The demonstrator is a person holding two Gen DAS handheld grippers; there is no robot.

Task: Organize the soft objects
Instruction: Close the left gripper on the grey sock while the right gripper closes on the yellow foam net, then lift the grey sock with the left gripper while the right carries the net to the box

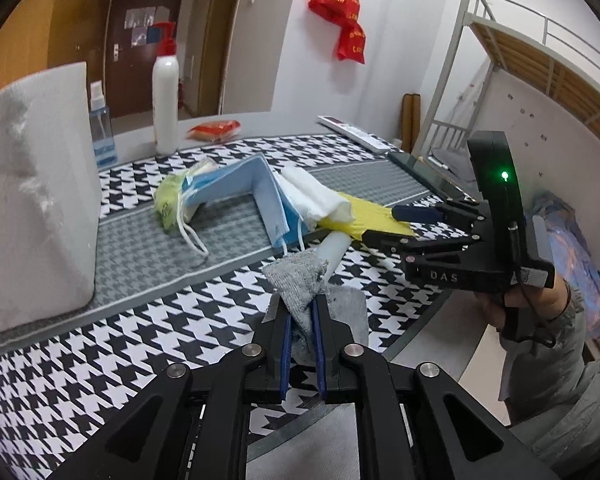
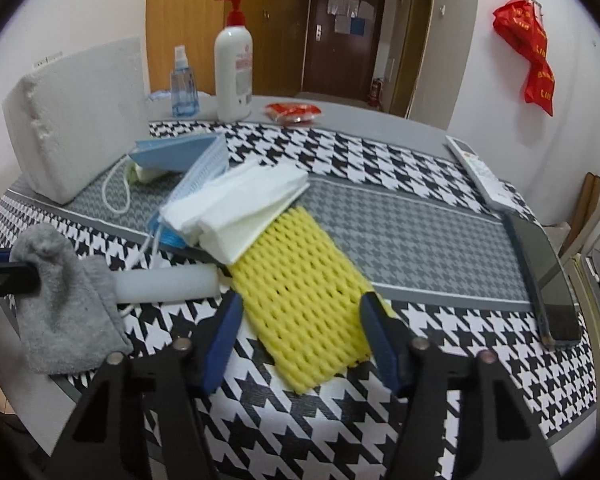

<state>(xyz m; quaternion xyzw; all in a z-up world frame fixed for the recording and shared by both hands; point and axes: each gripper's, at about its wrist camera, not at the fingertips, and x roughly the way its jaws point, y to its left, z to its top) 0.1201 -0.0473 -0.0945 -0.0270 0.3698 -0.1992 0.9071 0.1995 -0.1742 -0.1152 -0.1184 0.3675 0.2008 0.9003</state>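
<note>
Our left gripper (image 1: 300, 312) has its jaws clamped on one grey sock (image 1: 300, 280), which hangs over the worktop (image 2: 440, 360) edge. Our right gripper (image 2: 300, 312) jaws stand open astride one yellow foam net (image 2: 304, 292), long axis running away from them. Beyond lie one foam tube (image 2: 164, 286), folded white cloth (image 2: 236, 212), blue masks (image 2: 196, 160), and one foam block (image 2: 76, 124).

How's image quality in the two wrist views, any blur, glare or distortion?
Left wrist view: sharp, heavy fisheye bend with dark corners, the bunk bed frame curves; mild glare on the foam block. Right wrist view: slight softness on the yellow foam net and sock; the phone screen reflects light; shadows soft in both.
</note>
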